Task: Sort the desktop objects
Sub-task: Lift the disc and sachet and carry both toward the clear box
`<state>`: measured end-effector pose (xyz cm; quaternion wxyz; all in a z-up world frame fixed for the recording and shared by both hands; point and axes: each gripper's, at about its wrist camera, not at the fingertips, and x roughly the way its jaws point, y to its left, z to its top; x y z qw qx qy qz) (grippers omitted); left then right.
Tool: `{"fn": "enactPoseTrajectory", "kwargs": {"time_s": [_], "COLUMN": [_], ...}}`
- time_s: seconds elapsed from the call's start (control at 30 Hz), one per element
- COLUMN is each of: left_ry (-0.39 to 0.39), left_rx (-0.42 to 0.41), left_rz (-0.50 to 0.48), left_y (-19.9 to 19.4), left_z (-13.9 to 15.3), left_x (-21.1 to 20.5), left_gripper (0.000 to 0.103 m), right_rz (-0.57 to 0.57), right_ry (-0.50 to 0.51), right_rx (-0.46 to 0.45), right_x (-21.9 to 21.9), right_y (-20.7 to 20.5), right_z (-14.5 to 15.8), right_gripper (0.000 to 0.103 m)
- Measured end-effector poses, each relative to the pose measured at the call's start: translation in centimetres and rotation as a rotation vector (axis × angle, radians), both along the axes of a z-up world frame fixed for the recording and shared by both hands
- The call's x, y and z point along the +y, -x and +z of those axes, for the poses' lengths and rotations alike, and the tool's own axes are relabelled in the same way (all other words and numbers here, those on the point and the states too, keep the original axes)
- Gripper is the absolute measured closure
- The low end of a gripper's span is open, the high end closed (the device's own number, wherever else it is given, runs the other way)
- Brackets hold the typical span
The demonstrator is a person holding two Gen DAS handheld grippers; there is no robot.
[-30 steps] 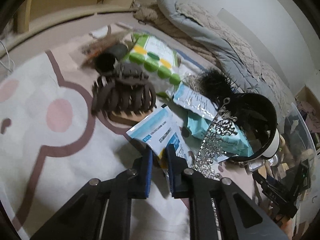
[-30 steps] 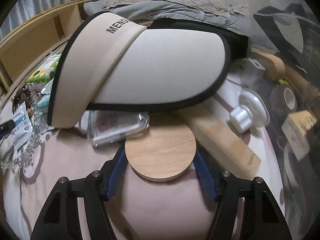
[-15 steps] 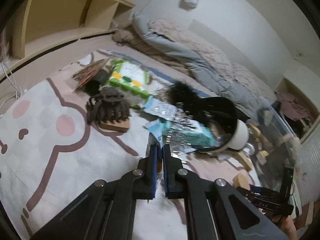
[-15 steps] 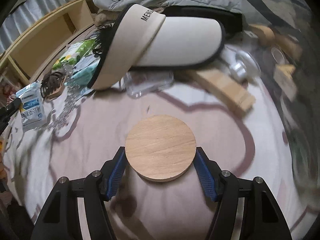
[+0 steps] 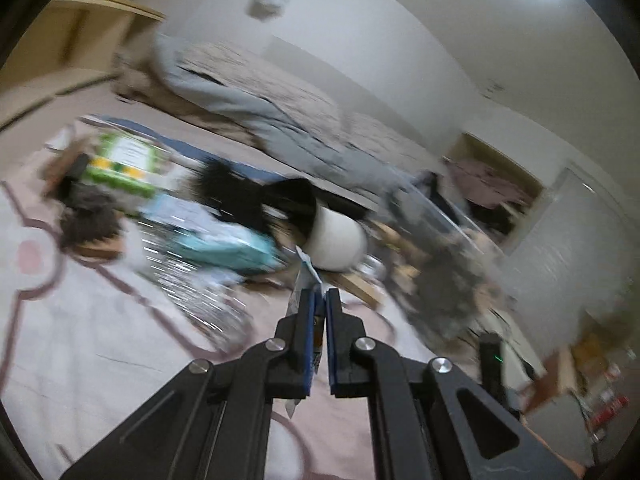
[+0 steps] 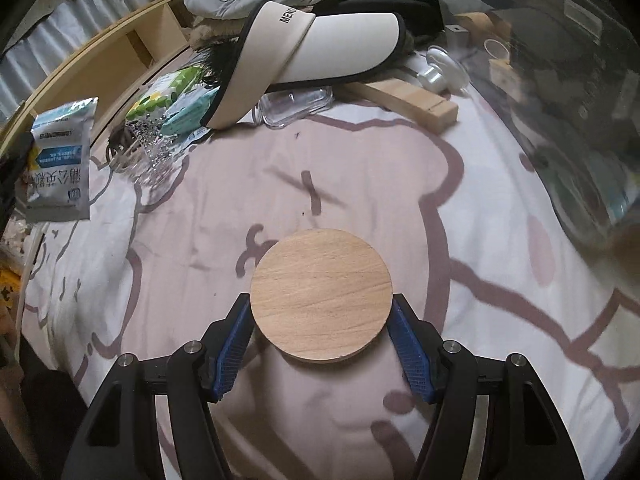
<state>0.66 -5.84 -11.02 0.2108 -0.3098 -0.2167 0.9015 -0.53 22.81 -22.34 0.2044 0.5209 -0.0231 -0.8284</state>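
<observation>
My right gripper (image 6: pixel 320 300) is shut on a round wooden disc (image 6: pixel 320 294), held flat above the pink and white bear-print mat (image 6: pixel 480 208). A blue and white foil sachet (image 6: pixel 60 160) hangs in the air at the left of the right wrist view, pinched along its edge by the left gripper. In the blurred left wrist view my left gripper (image 5: pixel 323 294) is shut on that sachet (image 5: pixel 307 276), seen edge-on, above the mat (image 5: pixel 80 340).
A cream visor (image 6: pixel 320 48) lies over a clear plastic case (image 6: pixel 296 104) at the far side. Beside them are a wooden block (image 6: pixel 412 98), a white knob (image 6: pixel 440 70), a green packet (image 6: pixel 168 92), a teal pack (image 6: pixel 192 112) and a silver chain piece (image 6: pixel 152 148). A clear bin (image 6: pixel 580 120) stands right.
The left gripper has risen and swung right, lifting the sachet off the mat. The right gripper has drawn back from the visor with the disc still in its grip.
</observation>
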Motion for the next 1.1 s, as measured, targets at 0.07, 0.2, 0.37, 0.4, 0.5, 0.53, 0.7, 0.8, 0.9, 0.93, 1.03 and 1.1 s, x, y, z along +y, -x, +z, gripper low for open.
{"fn": "enactPoseTrajectory", "kwargs": {"time_s": [0.07, 0.2, 0.37, 0.4, 0.5, 0.53, 0.7, 0.8, 0.9, 0.93, 1.03, 1.1], "left_ry": [-0.018, 0.028, 0.302, 0.365, 0.431, 0.457, 0.499, 0.527, 0.577, 0.595, 0.625, 0.621], "left_rx": [-0.025, -0.156, -0.217, -0.226, -0.253, -0.247, -0.202, -0.185, -0.203, -0.212, -0.232, -0.259], "left_rz": [-0.072, -0.162, -0.11, -0.089, -0.066, -0.06, -0.078, -0.103, -0.114, -0.114, -0.096, -0.075], "left_y": [0.3, 1.8, 2.8, 3.0, 3.1, 2.9, 1.6, 1.0, 1.5, 1.6, 2.0, 2.2], "left_z": [-0.7, -3.7, -6.8, -7.1, -7.9, -7.9, -7.4, -7.6, -8.6, -9.0, -9.8, -10.3], "left_x": [1.5, 5.2, 8.4, 8.7, 8.9, 9.0, 9.8, 10.6, 11.8, 12.1, 12.6, 12.5], "left_gripper": [0.097, 0.097, 0.09, 0.084, 0.056, 0.054, 0.023, 0.014, 0.014, 0.014, 0.014, 0.015], "right_rz": [-0.007, -0.012, -0.006, -0.007, -0.001, 0.001, -0.001, -0.002, 0.002, 0.003, 0.0, -0.01], "right_ry": [0.004, -0.004, -0.024, -0.027, -0.058, -0.063, -0.055, -0.053, -0.064, -0.064, -0.066, -0.055], "right_rx": [-0.002, -0.003, 0.007, 0.007, 0.015, 0.018, 0.013, 0.011, 0.014, 0.014, 0.012, 0.011], "right_x": [0.0, -0.2, -0.2, -0.2, -0.7, -0.8, -0.6, -0.6, -0.8, -0.8, -0.9, -0.7], "right_y": [0.0, 0.2, 0.0, 0.0, 0.0, 0.0, 0.0, 0.0, 0.0, -0.1, 0.0, 0.0], "right_z": [-0.1, -0.3, -0.3, -0.3, -0.4, -0.5, -0.4, -0.4, -0.4, -0.4, -0.3, -0.2], "right_gripper": [0.035, 0.035, 0.035, 0.035, 0.035, 0.035, 0.035, 0.035, 0.033, 0.032, 0.032, 0.032]}}
